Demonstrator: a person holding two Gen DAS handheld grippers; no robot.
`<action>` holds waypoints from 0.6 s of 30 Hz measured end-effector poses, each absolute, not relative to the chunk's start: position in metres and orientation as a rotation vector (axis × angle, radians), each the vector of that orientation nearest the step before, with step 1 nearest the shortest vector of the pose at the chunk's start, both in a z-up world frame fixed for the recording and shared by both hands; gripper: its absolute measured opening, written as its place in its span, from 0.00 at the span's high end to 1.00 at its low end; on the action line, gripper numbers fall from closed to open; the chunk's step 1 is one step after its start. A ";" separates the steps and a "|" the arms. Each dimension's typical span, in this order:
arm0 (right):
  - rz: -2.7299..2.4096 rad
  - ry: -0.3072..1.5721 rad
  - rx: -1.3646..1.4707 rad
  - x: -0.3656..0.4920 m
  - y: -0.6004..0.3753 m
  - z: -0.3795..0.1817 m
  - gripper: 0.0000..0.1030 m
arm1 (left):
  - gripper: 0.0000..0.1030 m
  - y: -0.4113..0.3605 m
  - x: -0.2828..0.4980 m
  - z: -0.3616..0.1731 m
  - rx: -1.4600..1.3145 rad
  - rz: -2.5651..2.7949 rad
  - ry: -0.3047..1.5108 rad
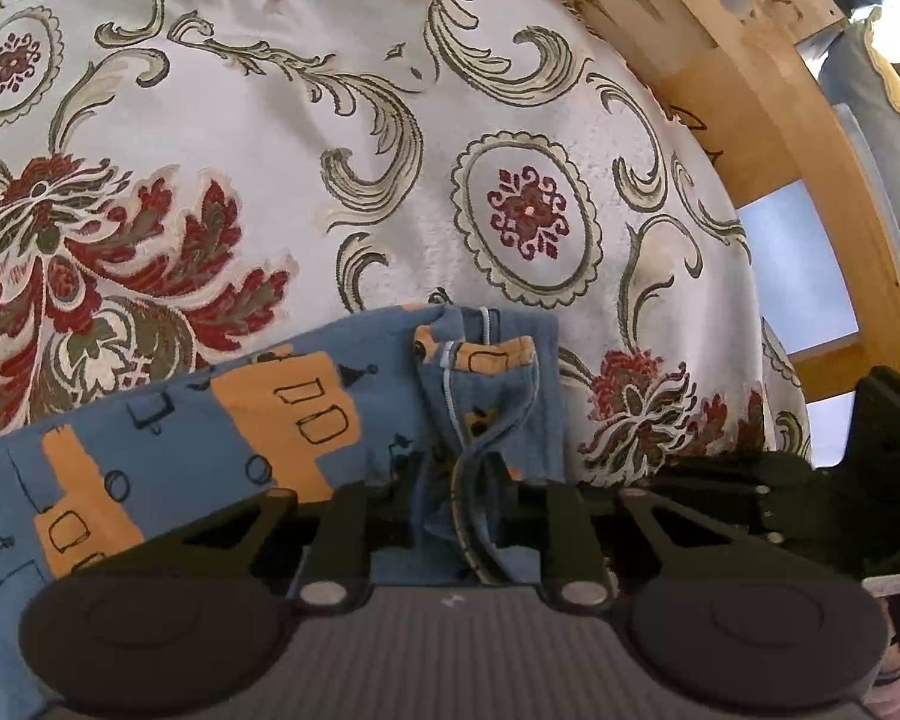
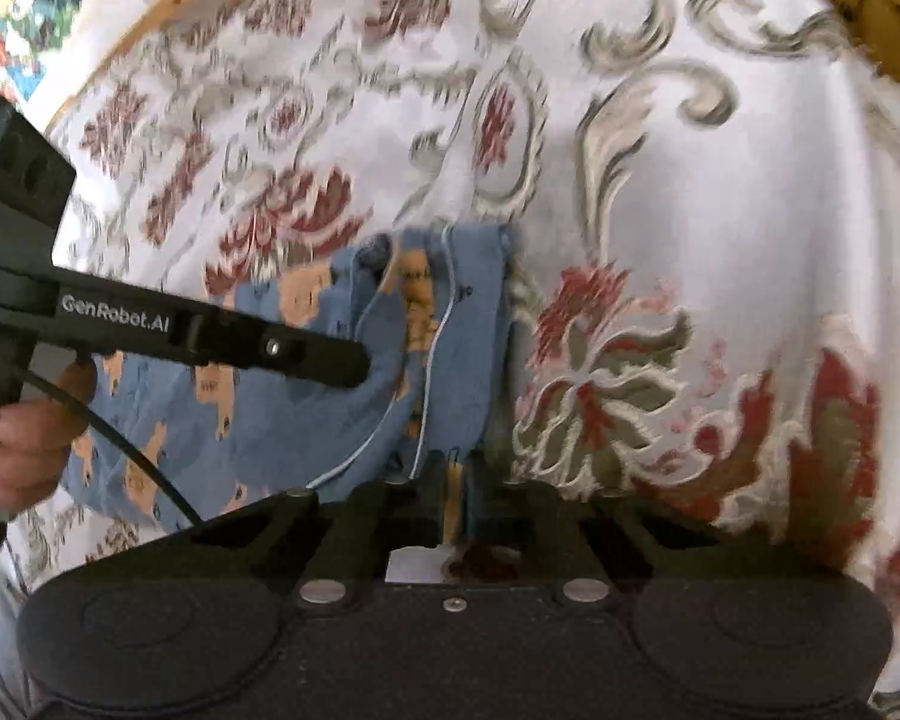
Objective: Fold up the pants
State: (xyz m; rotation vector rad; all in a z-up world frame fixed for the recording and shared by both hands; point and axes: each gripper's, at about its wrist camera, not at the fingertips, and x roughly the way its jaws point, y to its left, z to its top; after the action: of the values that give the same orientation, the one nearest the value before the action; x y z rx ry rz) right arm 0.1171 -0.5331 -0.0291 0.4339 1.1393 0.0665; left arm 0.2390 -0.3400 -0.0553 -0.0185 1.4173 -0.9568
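Small blue pants point(image 1: 282, 420) with orange vehicle prints lie on a floral cloth. My left gripper point(image 1: 459, 498) is shut on a bunched edge of the pants, with seam and stitching running up between its fingers. In the right wrist view the pants point(image 2: 450, 360) hang in folds ahead, and my right gripper point(image 2: 456, 498) is shut on their lower edge. The left gripper point(image 2: 360, 366) reaches in from the left there, its tip on the fabric, held by a hand.
The white floral cloth point(image 1: 330, 120) with red and olive patterns covers the surface. A wooden frame point(image 1: 750, 90) runs along its right edge in the left wrist view. A colourful picture point(image 2: 24, 12) shows at top left in the right wrist view.
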 end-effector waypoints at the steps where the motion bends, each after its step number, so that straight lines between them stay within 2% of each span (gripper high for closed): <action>1: 0.057 1.114 0.393 0.111 -0.534 -0.021 0.96 | 0.84 -0.340 0.240 -0.056 -0.026 -0.953 1.421; 7: 0.053 1.016 0.248 0.085 -0.541 0.016 0.97 | 0.90 -0.344 0.247 -0.037 -0.165 -0.991 1.409; 14: 0.052 1.055 0.230 0.079 -0.548 -0.008 0.94 | 0.90 -0.389 0.230 -0.016 -0.244 -1.116 1.354; 15: 0.049 1.045 0.232 0.077 -0.550 -0.003 0.90 | 0.89 -0.392 0.228 -0.017 -0.252 -1.125 1.351; 16: 0.044 1.026 0.208 0.074 -0.550 0.004 0.78 | 0.88 -0.392 0.226 -0.016 -0.258 -1.130 1.337; 17: 0.025 0.992 0.148 0.070 -0.548 0.015 0.62 | 0.84 -0.389 0.225 -0.015 -0.264 -1.132 1.318; 18: 0.019 0.966 0.110 0.069 -0.546 0.023 0.55 | 0.73 -0.382 0.225 -0.011 -0.272 -1.138 1.294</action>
State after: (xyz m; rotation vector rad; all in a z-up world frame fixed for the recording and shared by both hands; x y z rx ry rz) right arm 0.0688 -0.5465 0.0232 0.1100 0.9660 0.0186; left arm 0.2250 -0.3816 -0.0115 -0.2718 1.2942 -1.1378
